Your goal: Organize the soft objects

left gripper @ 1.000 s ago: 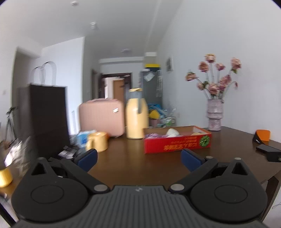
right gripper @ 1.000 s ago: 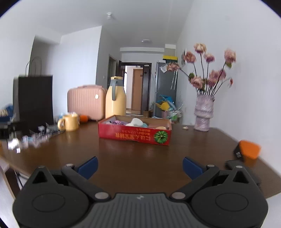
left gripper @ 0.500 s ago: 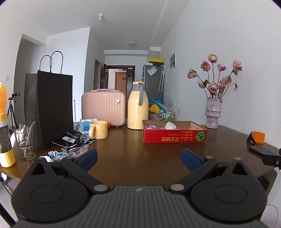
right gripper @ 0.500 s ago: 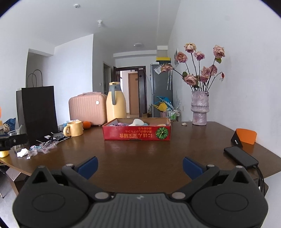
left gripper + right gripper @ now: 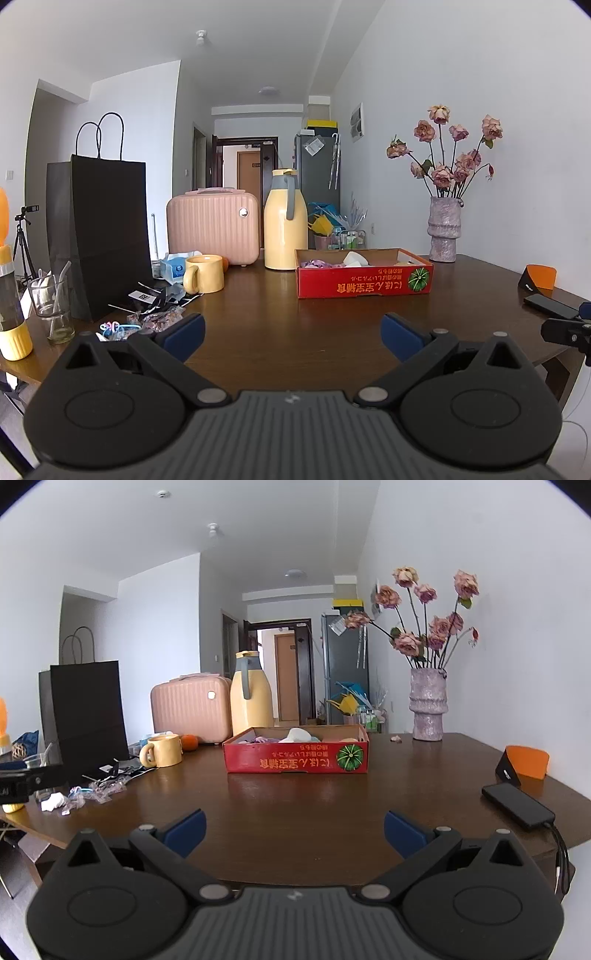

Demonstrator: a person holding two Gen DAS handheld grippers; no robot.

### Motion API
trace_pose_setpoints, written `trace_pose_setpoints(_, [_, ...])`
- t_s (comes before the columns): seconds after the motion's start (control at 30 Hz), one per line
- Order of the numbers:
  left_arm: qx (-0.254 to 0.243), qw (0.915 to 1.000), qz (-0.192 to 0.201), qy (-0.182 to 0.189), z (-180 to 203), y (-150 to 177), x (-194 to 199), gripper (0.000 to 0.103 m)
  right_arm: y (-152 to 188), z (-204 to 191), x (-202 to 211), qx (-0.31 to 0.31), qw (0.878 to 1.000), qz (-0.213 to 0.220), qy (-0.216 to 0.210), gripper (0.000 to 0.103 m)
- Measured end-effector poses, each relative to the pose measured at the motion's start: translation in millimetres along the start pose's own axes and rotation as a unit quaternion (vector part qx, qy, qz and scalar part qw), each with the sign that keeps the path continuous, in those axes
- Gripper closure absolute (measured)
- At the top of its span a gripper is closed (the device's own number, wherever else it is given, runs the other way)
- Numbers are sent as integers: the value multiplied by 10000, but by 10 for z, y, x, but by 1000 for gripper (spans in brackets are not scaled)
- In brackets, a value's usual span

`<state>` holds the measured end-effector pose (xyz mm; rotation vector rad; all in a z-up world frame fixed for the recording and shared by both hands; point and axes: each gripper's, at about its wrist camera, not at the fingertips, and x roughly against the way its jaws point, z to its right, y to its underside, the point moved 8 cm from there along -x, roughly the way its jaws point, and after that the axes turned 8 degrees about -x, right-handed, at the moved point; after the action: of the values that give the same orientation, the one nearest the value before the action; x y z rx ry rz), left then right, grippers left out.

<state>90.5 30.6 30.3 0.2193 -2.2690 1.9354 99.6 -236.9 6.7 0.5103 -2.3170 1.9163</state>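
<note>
Soft objects (image 5: 334,262), white and purple among them, are lying in a red cardboard box (image 5: 364,284) that is sitting mid-way across the dark wooden counter (image 5: 280,325), well apart from both grippers. The left gripper (image 5: 291,332) is hovering over the near counter edge with its blue-padded fingers (image 5: 184,332) standing wide apart and gripping nothing. The right gripper (image 5: 293,825) is hovering likewise, its fingers (image 5: 402,832) also spread apart and empty. Just behind the box a yellow thermos jug (image 5: 285,219) is standing upright, with a pink hard-shell case (image 5: 213,225) beside it to the left. A yellow mug (image 5: 204,273) is resting in front of the case. A black paper bag (image 5: 107,236) is standing upright further left, with a drinking glass (image 5: 50,308) near it. A purple vase (image 5: 444,229) holding dried roses (image 5: 443,173) is standing at the far right by the wall. A black phone (image 5: 517,806) and an orange-faced stand (image 5: 524,762) are lying at the right edge.
</note>
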Motion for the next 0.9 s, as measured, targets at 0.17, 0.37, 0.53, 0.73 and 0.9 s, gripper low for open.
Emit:
trace_pose_setpoints(0.17, [-3, 10000, -22, 9, 2, 3, -8, 0, 5, 14, -5, -28, 10000, -12, -8, 0])
trace_pose_setpoints(0.37, [-6, 10000, -45, 9, 6, 14, -11, 0, 5, 29, -20, -43, 10000, -29, 8, 0])
trace_pose_setpoints(0.53, [1, 10000, -52, 4, 5, 18, -13, 0, 8, 49, -35, -130, 9999, -90, -42, 0])
trace_pose_setpoints(0.73, [-10, 10000, -55, 4, 5, 13, -13, 0, 0, 82, -25, -176, 9998, -52, 3, 0])
trace_pose_setpoints(0.9, [-9, 10000, -52, 4, 7, 12, -12, 0, -5, 76, -16, -84, 9999, 44, 91, 0])
